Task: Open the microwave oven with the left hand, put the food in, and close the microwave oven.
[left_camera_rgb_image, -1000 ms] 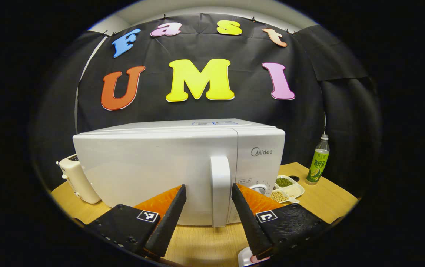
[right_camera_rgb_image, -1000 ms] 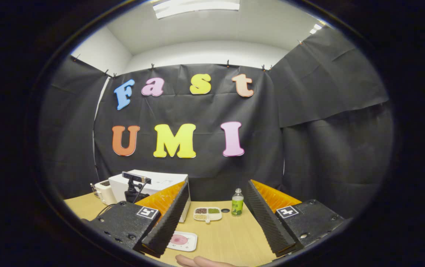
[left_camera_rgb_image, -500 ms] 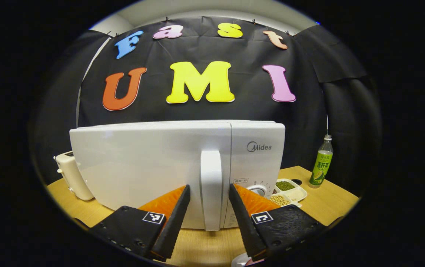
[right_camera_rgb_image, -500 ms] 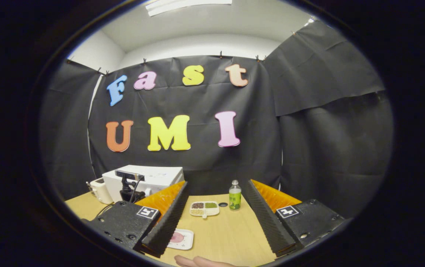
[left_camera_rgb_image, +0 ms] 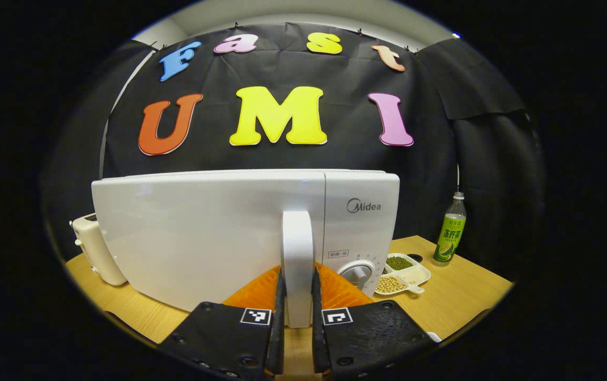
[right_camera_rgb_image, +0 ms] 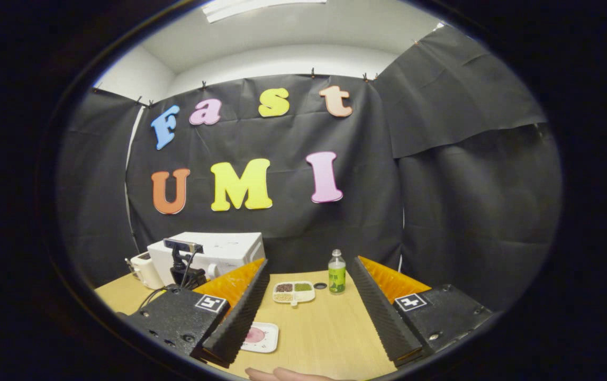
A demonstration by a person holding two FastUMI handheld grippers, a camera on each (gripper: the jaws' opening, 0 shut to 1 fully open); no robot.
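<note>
On the wooden table (left_camera_rgb_image: 456,296) the microwave (left_camera_rgb_image: 218,233) sits door shut, left gripper (left_camera_rgb_image: 297,317) clamped on its handle (left_camera_rgb_image: 297,264), right gripper (right_camera_rgb_image: 308,317) spread wide above the plate of food (right_camera_rgb_image: 260,337), and a crooked pull could drag the whole oven forward.

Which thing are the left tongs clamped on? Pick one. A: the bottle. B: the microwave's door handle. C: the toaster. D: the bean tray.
B: in the left gripper view the left tongs have a finger pressed to each side of the upright white handle on the microwave.
</note>
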